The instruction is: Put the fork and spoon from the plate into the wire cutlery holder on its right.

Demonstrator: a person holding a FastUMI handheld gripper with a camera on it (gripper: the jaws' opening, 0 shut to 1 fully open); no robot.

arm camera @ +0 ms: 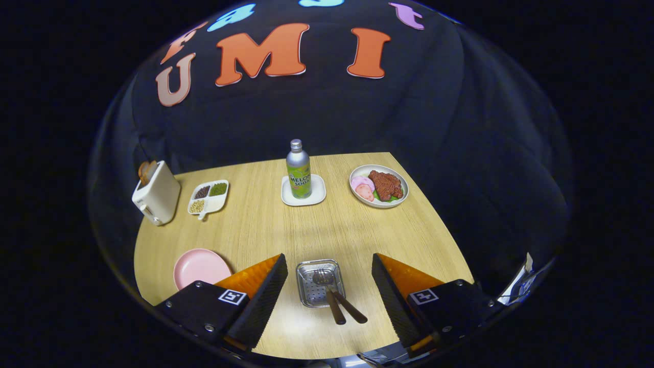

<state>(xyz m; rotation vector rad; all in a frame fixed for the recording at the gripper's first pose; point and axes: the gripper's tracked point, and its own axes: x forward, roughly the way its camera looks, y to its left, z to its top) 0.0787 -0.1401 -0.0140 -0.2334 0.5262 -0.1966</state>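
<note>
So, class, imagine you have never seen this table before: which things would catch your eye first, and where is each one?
Probably the wire cutlery holder, sitting between the open gripper fingers with the fork and spoon already in it, handles leaning out towards the camera. Next, the green soda bottle standing upright on a small white tray beyond the holder. The empty pink plate lies left of the holder.
</note>
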